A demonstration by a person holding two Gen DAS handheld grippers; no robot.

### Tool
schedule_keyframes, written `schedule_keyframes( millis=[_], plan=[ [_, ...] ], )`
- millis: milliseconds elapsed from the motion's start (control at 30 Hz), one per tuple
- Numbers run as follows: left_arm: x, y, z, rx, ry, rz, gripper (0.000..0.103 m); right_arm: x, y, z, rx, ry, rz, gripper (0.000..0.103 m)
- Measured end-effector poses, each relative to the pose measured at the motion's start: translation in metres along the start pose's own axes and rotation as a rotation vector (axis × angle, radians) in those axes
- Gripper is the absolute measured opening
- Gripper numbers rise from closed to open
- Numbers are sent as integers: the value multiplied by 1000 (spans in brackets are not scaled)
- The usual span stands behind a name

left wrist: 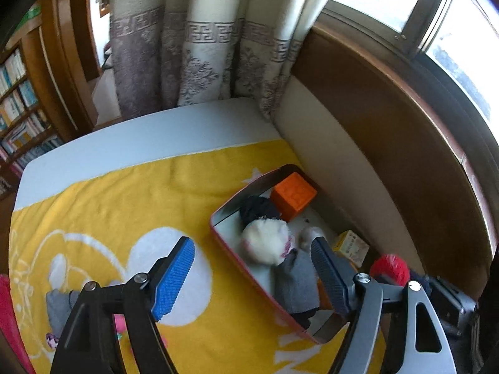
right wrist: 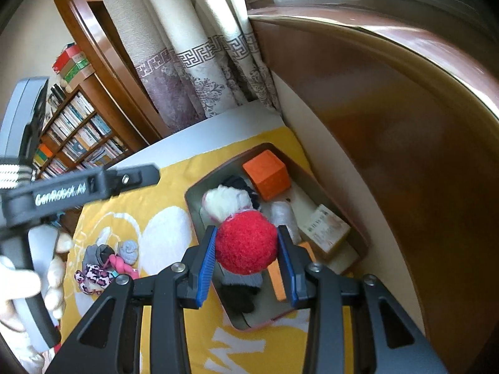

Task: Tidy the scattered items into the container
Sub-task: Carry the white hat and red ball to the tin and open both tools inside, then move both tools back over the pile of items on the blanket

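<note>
A red-rimmed metal tin (left wrist: 224, 243) (right wrist: 358, 233) lies on the yellow blanket by the wall. It holds an orange cube (left wrist: 293, 194) (right wrist: 268, 177), a white fluffy ball (left wrist: 268, 243) (right wrist: 224, 202), dark and grey socks (left wrist: 296, 280), a clear wrapped thing (right wrist: 283, 215) and a small printed box (left wrist: 351, 246) (right wrist: 327, 230). My right gripper (right wrist: 246, 268) is shut on a red fuzzy ball (right wrist: 246, 243) (left wrist: 389, 268) above the tin's near half. My left gripper (left wrist: 252, 277) is open over the tin's near edge, nothing pressed between its pads.
Rolled socks, grey, pink and leopard print (right wrist: 106, 261) (left wrist: 59, 305), lie on the blanket (left wrist: 124, 193) to the left of the tin. A gloved hand (right wrist: 53, 283) holds the left gripper's handle. Wall padding and a window sill run along the right; curtains and a bookshelf (right wrist: 78, 134) stand behind.
</note>
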State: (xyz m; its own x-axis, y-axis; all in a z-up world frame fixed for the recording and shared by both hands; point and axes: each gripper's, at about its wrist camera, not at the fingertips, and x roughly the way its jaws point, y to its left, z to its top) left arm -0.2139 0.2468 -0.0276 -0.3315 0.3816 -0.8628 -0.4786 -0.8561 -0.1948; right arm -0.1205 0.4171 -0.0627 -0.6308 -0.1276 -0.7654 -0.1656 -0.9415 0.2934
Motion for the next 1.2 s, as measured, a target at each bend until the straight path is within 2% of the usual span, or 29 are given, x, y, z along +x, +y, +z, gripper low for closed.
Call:
schedule_keyframes(
  millis=[167, 300, 367, 400, 767, 1067, 1200],
  plan=[
    [-11, 21, -9, -39, -2, 21, 79, 7, 3, 17, 14, -23, 0, 45],
    [-15, 37, -18, -70, -1, 35, 79, 11, 3, 28, 13, -36, -5, 59],
    [-17, 45, -22, -89, 1, 44, 79, 12, 4, 30, 12, -44, -3, 77],
    [-18, 51, -25, -102, 2, 48, 79, 11, 4, 30, 11, -51, -11, 78],
    [-21, 77, -45, -146, 26, 55, 79, 11, 16, 6, 10, -14, -22, 78],
    [-30, 118, -72, -222, 44, 77, 79, 16, 28, -37, 9, 83, -24, 78],
    [-36, 139, -87, -251, 50, 89, 79, 21, 42, -45, -7, 107, -10, 78]
  ],
)
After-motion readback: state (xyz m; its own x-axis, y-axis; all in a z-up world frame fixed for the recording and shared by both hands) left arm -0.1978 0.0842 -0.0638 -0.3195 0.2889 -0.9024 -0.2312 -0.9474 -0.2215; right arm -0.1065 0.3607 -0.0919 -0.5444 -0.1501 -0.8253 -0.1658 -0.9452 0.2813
